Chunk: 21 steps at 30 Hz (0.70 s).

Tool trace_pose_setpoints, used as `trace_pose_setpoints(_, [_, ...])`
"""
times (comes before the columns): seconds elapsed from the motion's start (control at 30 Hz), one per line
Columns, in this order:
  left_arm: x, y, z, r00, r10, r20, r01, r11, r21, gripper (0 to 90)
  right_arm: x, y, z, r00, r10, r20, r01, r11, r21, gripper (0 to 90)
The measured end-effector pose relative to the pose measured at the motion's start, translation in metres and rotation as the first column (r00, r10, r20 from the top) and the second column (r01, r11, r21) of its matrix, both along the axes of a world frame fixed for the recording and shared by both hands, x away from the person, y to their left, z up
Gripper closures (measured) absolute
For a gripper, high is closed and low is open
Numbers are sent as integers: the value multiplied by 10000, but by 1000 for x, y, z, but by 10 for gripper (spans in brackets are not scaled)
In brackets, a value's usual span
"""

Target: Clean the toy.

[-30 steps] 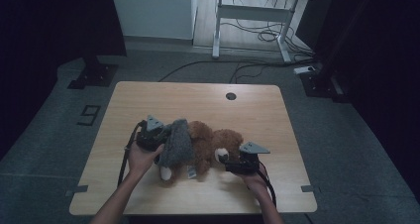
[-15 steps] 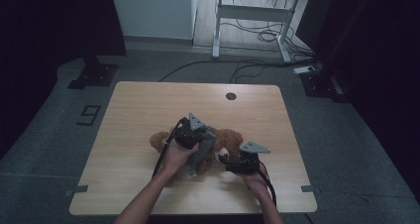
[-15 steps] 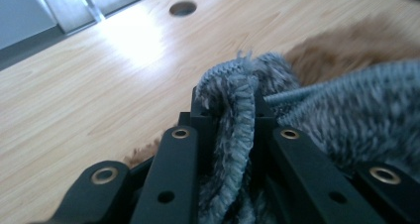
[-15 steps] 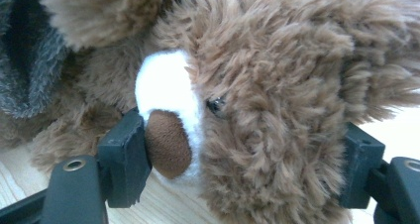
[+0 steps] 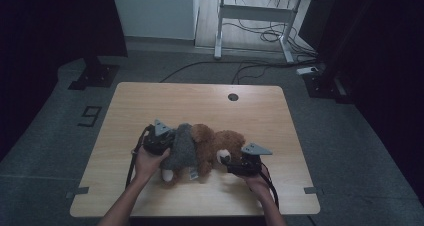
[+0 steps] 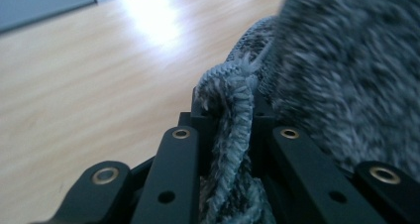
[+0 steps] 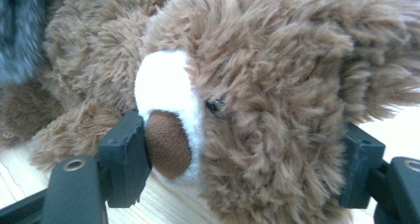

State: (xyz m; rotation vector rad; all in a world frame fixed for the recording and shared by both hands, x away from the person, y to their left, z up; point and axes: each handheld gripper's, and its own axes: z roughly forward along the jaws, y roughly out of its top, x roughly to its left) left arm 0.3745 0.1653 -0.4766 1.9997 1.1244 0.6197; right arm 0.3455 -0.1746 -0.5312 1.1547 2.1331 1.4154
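A brown teddy bear lies on the wooden table, its body inside a grey knitted sweater. My left gripper sits at the sweater's left edge. In the left gripper view its jaws are shut on a fold of the grey knit. At the bear's head is my right gripper. In the right gripper view the furry head sits between the two jaws, one jaw against the brown nose, the other pressed into the fur on the far side.
A round cable hole marks the table's far middle. Bare wood stretches behind and to both sides of the bear. Beyond the table, a white desk frame and cables lie on the floor, with a black stand base at left.
The left gripper swung right over the bear with the sweater half a second ago and is now back at the bear's left side. The right gripper has stayed at the head.
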Motion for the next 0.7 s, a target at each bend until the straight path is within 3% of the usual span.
trace_pose_setpoints(0.23, [-2, 27, -20, 9974, 549, -475, -544, 9985, 117, 797, 0, 0, 0, 10000, 8, -3, -8, 10000, -7, 248])
trace_pose_setpoints(0.3, [-3, 33, -19, 9964, 617, -582, -601, 9978, 283, 797, 0, 0, 0, 10000, 6, -2, -6, 10000, -10, 247])
trace_pose_setpoints(0.4, [-7, 37, -6, 9971, 619, -433, -614, 9980, 138, 797, 0, 0, 0, 10000, -13, -33, 13, 10000, 31, 247])
trace_pose_setpoints(0.5, [-10, 28, 13, 9991, 435, 5, -435, 9987, 282, 796, 1, -1, 0, 10000, -8, -89, 9, 9999, 105, 247])
trace_pose_setpoints(0.6, [-10, 3, 33, 9989, -28, 469, 1, 9983, 583, 795, 1, -1, 0, 9999, -34, -122, 35, 9999, 139, 247])
trace_pose_setpoints(0.7, [-7, -26, 43, 9965, -590, 593, 548, 9960, 708, 795, 1, -1, 0, 9999, -33, -117, 35, 9999, 141, 247])
